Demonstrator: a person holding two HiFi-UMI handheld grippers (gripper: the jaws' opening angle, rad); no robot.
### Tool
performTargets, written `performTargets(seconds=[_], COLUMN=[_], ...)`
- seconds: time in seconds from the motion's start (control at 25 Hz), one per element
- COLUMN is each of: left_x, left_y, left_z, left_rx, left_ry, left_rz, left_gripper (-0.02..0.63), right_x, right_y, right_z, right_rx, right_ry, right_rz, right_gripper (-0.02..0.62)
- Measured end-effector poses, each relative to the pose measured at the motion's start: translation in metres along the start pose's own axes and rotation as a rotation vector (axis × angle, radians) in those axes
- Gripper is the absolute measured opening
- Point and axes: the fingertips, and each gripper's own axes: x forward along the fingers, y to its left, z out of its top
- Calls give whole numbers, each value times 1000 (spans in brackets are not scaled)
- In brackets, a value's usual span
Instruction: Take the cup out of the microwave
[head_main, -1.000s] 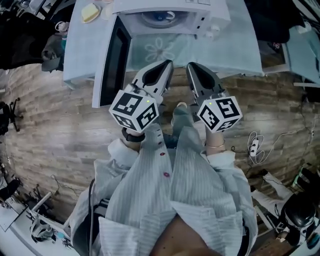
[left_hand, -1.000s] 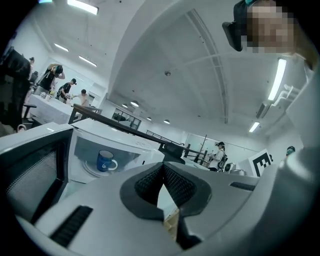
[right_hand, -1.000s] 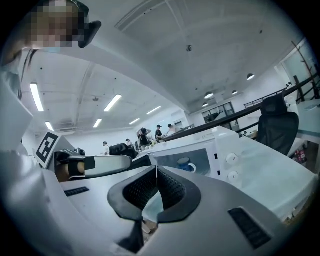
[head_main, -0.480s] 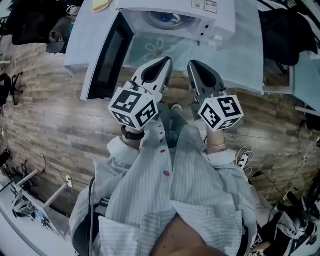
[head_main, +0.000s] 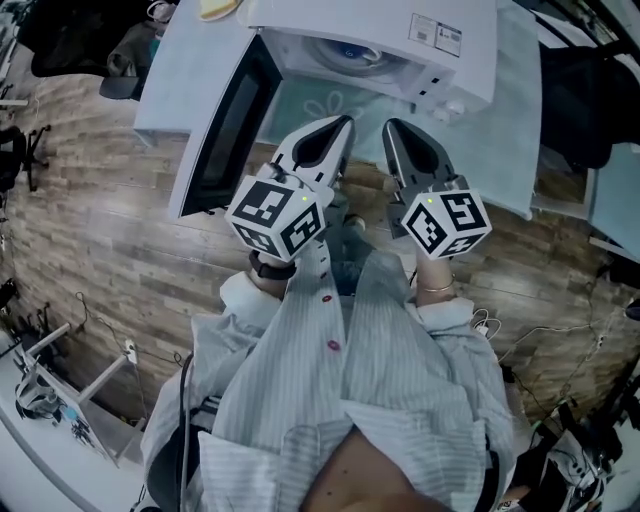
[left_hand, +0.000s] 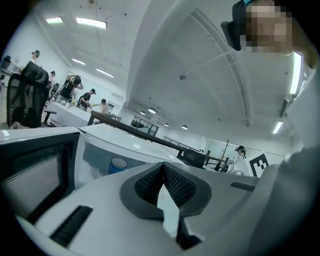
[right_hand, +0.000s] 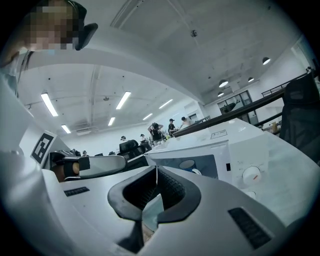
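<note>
A white microwave (head_main: 440, 45) stands on a table under a pale blue cloth (head_main: 320, 100), with its dark door (head_main: 225, 130) swung open to the left. A blue cup (head_main: 350, 52) sits inside on the turntable; it also shows in the left gripper view as cup (left_hand: 117, 165) and in the right gripper view as cup (right_hand: 189, 165). My left gripper (head_main: 342, 122) and right gripper (head_main: 392, 125) are side by side in front of the opening, short of the cavity. Both point at it with jaws closed tip to tip and nothing held.
The microwave's dials (right_hand: 251, 175) are on its right panel. A yellow object (head_main: 215, 8) lies at the table's back left. Dark clothing over furniture (head_main: 580, 90) is to the right. Cables lie on the wooden floor (head_main: 100, 220). People stand far off in the room.
Both grippers have come closer to the microwave together, which now looks larger and lower in the head view. The jaws have stayed closed.
</note>
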Motion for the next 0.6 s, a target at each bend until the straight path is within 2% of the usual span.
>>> performTargets(seconds=[0.6], left_x=[54], left_y=[63], left_z=[26], left_rx=[-22], left_ry=[-2], left_rz=[-28], left_gripper=[9], right_x=[79], right_y=[-27], right_z=[22], right_rx=[-36], right_ry=[17], right_rz=[-34], right_gripper=[35])
